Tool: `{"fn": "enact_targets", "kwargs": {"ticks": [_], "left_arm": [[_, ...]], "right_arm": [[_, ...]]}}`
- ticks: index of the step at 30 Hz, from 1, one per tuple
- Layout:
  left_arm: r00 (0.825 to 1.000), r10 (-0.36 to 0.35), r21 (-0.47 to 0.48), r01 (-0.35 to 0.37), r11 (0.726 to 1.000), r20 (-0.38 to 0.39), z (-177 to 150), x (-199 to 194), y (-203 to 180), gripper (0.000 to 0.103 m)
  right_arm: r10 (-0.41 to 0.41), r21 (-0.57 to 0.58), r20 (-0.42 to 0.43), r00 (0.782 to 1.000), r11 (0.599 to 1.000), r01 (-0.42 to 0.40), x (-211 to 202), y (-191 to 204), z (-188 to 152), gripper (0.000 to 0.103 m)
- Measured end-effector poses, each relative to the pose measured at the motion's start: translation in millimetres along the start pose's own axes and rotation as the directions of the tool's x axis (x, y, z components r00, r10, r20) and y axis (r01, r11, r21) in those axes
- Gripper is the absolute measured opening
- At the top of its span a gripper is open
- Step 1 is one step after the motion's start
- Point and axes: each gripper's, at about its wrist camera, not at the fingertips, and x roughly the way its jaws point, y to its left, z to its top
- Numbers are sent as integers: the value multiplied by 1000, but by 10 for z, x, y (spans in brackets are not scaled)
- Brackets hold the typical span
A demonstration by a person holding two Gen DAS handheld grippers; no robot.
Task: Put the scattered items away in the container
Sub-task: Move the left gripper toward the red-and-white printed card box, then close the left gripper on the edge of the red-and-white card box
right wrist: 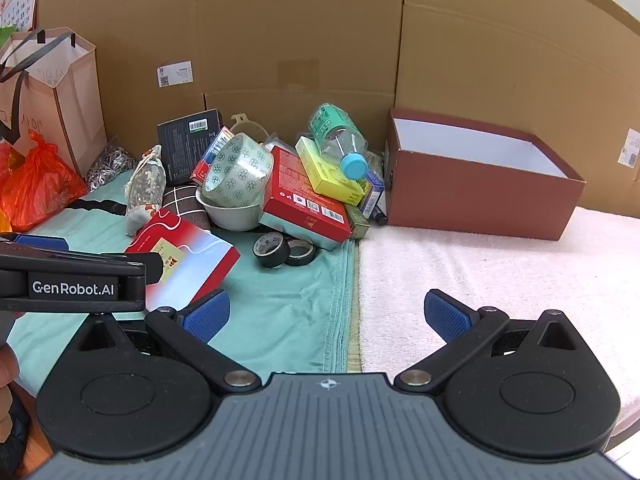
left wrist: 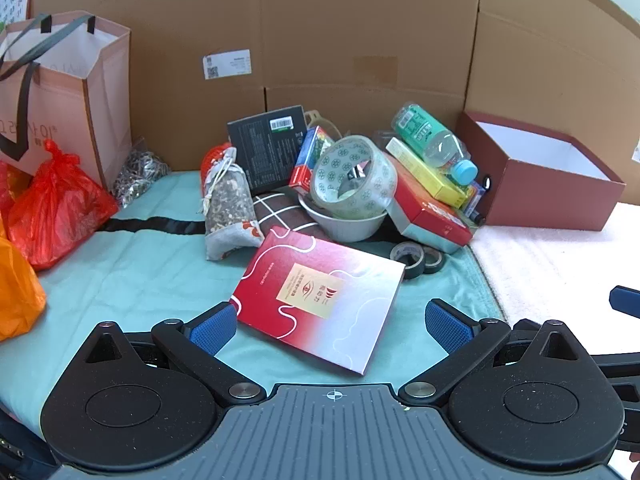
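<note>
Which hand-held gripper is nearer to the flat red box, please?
Left. The left hand-held gripper is open right at the flat red box, one finger beside its corner. The right hand-held gripper, also open, sits off to the box's right.

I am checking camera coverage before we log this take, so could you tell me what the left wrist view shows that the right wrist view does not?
Only the left wrist view shows the orange bag at its left edge and the left gripper open, straddling the flat red box. Only the right wrist view shows the left gripper's branded side and the right gripper open over the seam between the green cloth and the white towel. Both show the pile and the empty open container.
</note>
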Motion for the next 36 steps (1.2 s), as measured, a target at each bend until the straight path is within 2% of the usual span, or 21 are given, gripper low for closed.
{"fn": "enact_targets", "kwargs": {"ticks": [13,17,22,27,36], "left_arm": [[999,5,-29,-6,1000,-49,-25,272,187,103],[998,-17,-58,13,998,-59,-46,382,403,103],[998,-8,-91,2,996,-64,-52,551,764,103],[993,-73,-114,62,992,-93,-41,749,947,103],[977,-195,-76,189,979,-82,43,984,1024,103]], "right_arm": [[36,-18,-64,997,999,-37,278,125,-20,103],[76,-36,-107,991,996,-80,427,223,-73,103],[128,-77,-161,979,987,-142,625,418,-147,103],[178,-105,-192,965,974,-201,782,603,-171,102],[241,-131,-200,950,954,-270,919,777,-176,96]]}}
